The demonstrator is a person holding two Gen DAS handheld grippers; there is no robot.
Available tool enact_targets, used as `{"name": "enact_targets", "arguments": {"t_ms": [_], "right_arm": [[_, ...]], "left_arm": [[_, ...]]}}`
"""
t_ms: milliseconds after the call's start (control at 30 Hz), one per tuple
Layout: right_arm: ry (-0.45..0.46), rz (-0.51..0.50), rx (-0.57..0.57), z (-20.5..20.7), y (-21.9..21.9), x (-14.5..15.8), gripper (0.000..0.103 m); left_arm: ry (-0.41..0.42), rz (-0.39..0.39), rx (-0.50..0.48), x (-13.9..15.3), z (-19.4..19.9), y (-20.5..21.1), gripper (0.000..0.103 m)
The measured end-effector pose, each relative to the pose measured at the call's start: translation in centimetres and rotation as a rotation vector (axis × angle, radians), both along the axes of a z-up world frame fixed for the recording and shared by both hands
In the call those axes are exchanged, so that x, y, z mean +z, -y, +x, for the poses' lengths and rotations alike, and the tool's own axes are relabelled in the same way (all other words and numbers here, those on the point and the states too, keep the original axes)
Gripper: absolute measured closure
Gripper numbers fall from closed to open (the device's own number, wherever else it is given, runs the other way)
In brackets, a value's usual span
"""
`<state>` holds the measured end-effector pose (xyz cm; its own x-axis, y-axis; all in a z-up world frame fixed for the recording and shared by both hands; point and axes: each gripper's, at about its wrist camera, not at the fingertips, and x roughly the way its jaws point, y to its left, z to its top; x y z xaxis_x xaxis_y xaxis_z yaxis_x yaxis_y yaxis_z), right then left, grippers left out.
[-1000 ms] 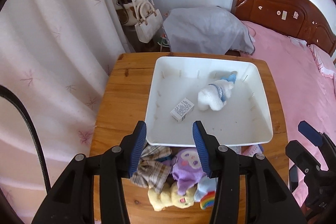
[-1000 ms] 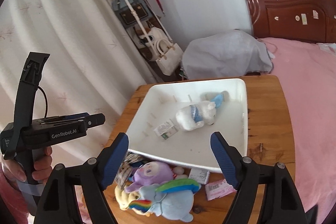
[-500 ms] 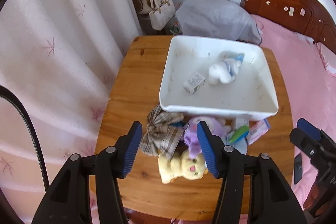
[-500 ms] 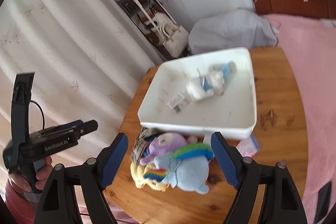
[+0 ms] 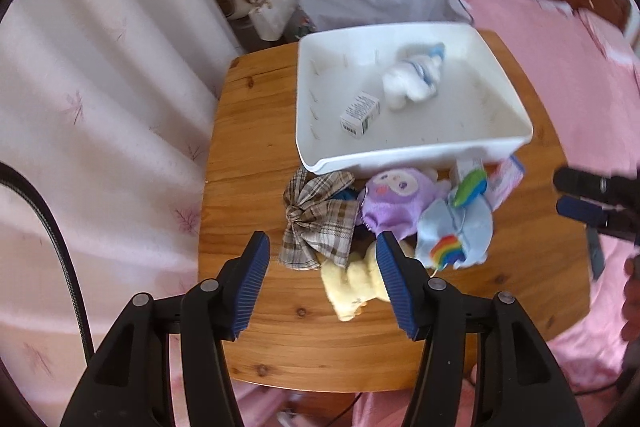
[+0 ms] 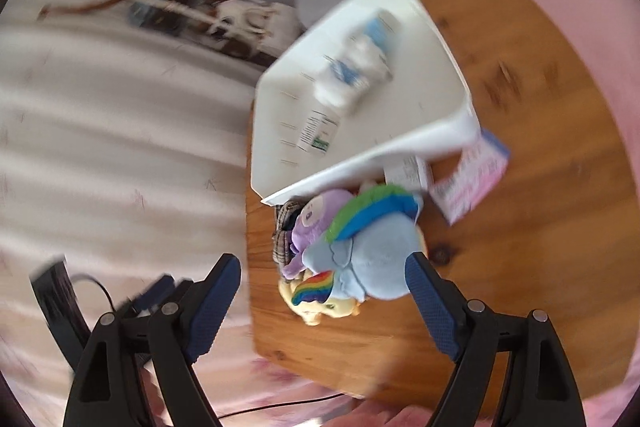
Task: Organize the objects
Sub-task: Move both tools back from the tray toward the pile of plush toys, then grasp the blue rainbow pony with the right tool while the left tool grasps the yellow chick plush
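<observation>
A white tray (image 5: 420, 151) on the wooden table holds a white plush with a blue scarf (image 5: 412, 83) and a small box (image 5: 360, 115). In front of it lie a plaid bow (image 5: 320, 219), a purple plush (image 5: 396, 199), a blue rainbow plush (image 5: 456, 231) and a yellow plush (image 5: 352, 283). My left gripper (image 5: 322, 255) hangs open above the bow and the yellow plush, touching neither. My right gripper (image 6: 322, 267) is open and its jaws are opening, with the blue rainbow plush (image 6: 376, 259) below and between them, untouched. It also shows at the right edge (image 5: 564, 193).
A pink packet (image 5: 508, 179) and a small carton lie by the tray's near right corner. The table (image 5: 256, 131) has bare wood on its left and front. A pale curtain hangs left, handbags and a grey covered thing stand behind, and a pink bed (image 5: 560, 39) lies to the right.
The left gripper drew back from the tray to above the toy pile and its jaws widened. The right view rolled and dropped closer to the toys, so the table now looks tilted.
</observation>
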<state>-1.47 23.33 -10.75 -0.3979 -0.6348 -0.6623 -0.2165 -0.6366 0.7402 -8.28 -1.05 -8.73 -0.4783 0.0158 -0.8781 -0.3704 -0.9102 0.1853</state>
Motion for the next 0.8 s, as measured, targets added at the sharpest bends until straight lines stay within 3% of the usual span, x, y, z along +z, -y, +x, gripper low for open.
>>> {"name": "enact_targets", "arguments": {"t_ms": [133, 400, 800], "right_arm": [[0.118, -0.108, -0.122, 0.8, -0.2, -2.4, 0.01], [0.27, -0.256, -0.324, 1.9, 1.0, -6.2, 0.004], [0.358, -0.344, -0.538, 3.4, 2.8, -10.1, 0.002]], "left_arm": [[-0.001, -0.064, -0.112, -0.7, 0.0, 0.0, 0.041], [-0.015, -0.17, -0.319, -2.6, 0.0, -0.4, 0.031], [0.011, -0.269, -0.653, -6.3, 0.3, -1.9, 0.026]]}}
